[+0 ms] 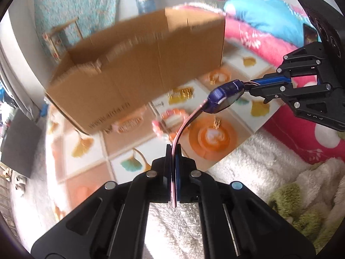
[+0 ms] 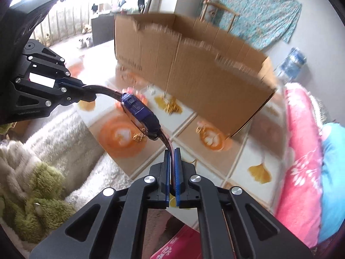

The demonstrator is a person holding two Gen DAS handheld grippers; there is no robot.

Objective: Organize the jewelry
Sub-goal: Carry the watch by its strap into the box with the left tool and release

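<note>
Both claws, left claw (image 1: 173,151) and right claw (image 2: 171,153), we find clamped on opposite straps of the purple watch (image 1: 225,96). Only the right view shows us its side buttons; only the left shows pink bracelets (image 1: 172,116) beside the cardboard box (image 1: 138,69).

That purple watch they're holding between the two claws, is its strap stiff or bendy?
Probably bendy: the watch hangs between the left gripper and right gripper, and each pinched strap end curves rather than staying straight. The chunky purple case likely weighs the middle down, so it may swing if one side lets go.

Left wrist: close behind own fingers, facing the cardboard box (image 1: 138,64).
Right wrist: same, from the opposite side.
Shared: box, watch (image 1: 225,96), patterned mat (image 1: 215,138).
</note>
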